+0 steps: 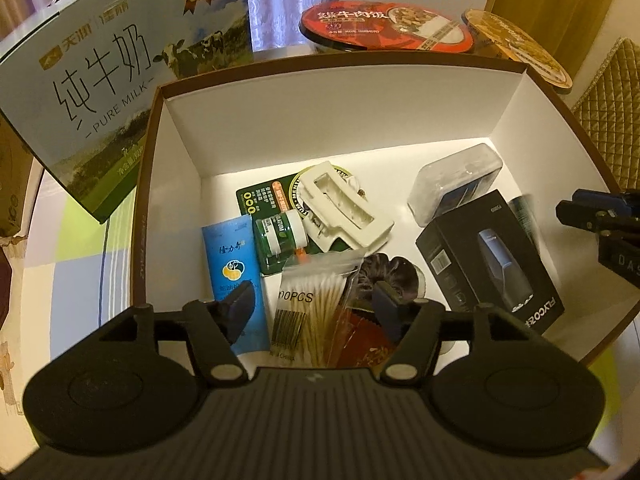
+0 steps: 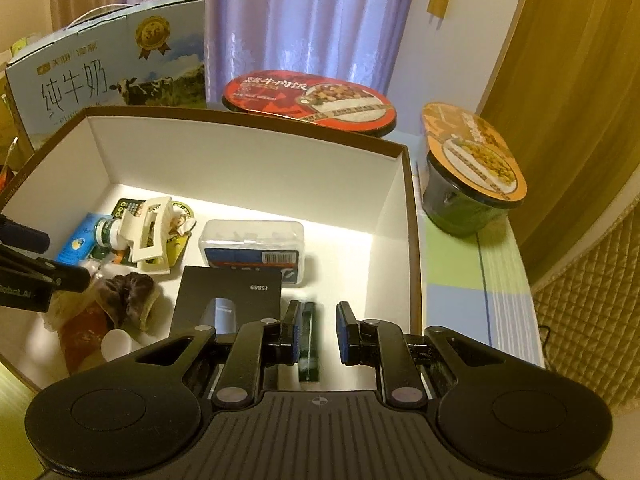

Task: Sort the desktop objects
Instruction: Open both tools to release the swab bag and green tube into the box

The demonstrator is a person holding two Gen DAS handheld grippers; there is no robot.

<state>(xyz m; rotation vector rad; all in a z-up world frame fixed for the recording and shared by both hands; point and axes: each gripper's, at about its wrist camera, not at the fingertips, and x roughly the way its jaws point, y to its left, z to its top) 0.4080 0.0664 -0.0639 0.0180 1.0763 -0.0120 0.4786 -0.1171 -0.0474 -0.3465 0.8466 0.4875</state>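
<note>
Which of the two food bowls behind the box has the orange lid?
The bowl with the orange lid stands off the box's right corner, showing yellow food. The other bowl, behind the box's back wall, has a red lid.

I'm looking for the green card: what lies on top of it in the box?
On the green card lie the white hair clip and a small green bottle. Most of the card's print is covered.

Box (image 1: 360, 92): brown outside, white inside. Hair clip (image 1: 340, 208): cream. Tube (image 1: 236, 256): blue. Shaver carton (image 1: 480, 256): black. Scrunchie (image 2: 132, 292): dark brown. Desk (image 2: 460, 280) cloth: green, blue, white checks.
</note>
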